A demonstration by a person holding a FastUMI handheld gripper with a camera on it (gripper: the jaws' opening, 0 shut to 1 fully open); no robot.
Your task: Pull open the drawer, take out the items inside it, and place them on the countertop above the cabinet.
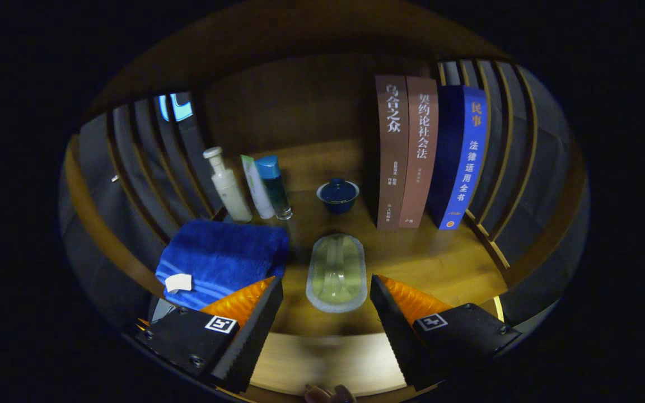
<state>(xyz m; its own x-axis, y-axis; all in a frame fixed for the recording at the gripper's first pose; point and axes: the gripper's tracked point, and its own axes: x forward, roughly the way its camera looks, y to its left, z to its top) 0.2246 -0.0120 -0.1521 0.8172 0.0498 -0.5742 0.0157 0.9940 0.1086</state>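
My gripper [325, 294] stands open above the wooden countertop [440, 263]. A clear oblong lidded box with a pale green inside [336, 272] lies flat on the countertop, between and just ahead of the fingertips; neither finger touches it. A folded blue towel [221, 260] with a small white tag lies beside the left finger [255, 324]. The right finger [395, 330] hangs over bare wood.
Beyond the box stands a small dark blue lidded cup [337, 196]. Left of it are a white pump bottle [227, 184], a white-green tube [256, 187] and a blue-capped clear bottle [275, 187]. Three upright books [429, 151] stand at the right. Slatted wooden walls [149, 162] enclose both sides.
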